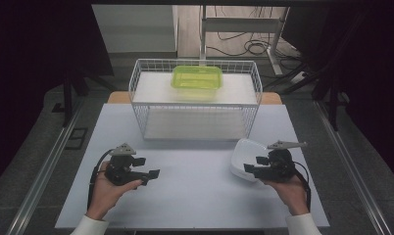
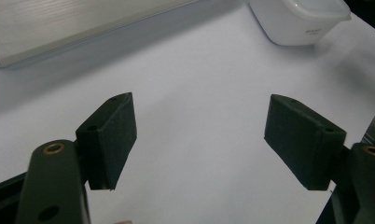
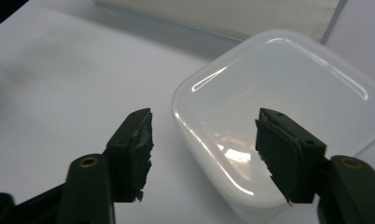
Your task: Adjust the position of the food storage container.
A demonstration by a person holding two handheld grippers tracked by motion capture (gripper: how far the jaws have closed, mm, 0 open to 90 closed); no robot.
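Note:
A white lidded plastic container [image 1: 243, 152] sits on the white table [image 1: 195, 196] at the right, in front of the wire basket. My right gripper [image 1: 252, 164] is open at its near corner. In the right gripper view [image 3: 204, 149], one jaw hangs over the lid of the container [image 3: 279, 88] and the other over the table beside it; neither visibly touches it. My left gripper [image 1: 150, 167] is held open above bare table at the left, with nothing between its jaws [image 2: 199, 135]. The left gripper view catches the same container [image 2: 302, 18] farther off.
A white wire basket [image 1: 195, 105] stands at the table's back middle, with a white shelf inside. A translucent green lidded container [image 1: 197, 78] rests on that shelf. The basket's base [image 2: 59, 28] lies ahead of the left gripper. Dark curtains flank the table.

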